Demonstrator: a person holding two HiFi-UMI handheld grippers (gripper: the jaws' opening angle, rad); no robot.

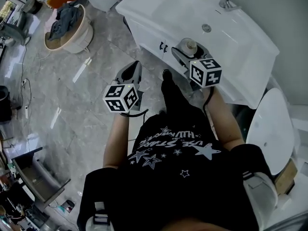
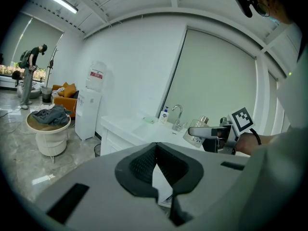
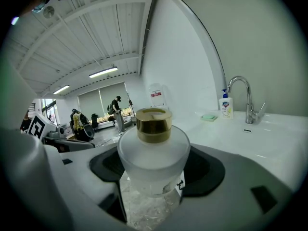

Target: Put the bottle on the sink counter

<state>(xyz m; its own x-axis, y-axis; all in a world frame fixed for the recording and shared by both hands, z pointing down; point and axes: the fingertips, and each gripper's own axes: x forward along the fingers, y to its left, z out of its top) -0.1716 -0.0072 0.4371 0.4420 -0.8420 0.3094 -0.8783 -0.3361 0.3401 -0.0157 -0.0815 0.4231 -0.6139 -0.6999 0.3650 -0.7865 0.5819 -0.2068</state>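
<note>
A frosted bottle [image 3: 153, 153] with a gold cap stands upright between the pads of my right gripper [image 3: 156, 171], which is shut on it. In the head view the bottle [image 1: 191, 46] and right gripper [image 1: 188, 53] hang over the front edge of the white sink counter [image 1: 159, 8]. From the left gripper view the bottle [image 2: 196, 134] shows in the air in front of the counter [image 2: 130, 126]. My left gripper [image 2: 156, 150] is shut with nothing in it. It sits lower and to the left [image 1: 132, 70], over the floor, away from the counter.
A faucet [image 3: 245, 97], a soap bottle [image 3: 224, 107] and a green soap dish [image 3: 209, 117] stand at the counter's back. A toilet [image 1: 269, 129] is on the right. A round basket of clothes [image 1: 67, 30] and a water dispenser [image 2: 89, 109] stand to the left.
</note>
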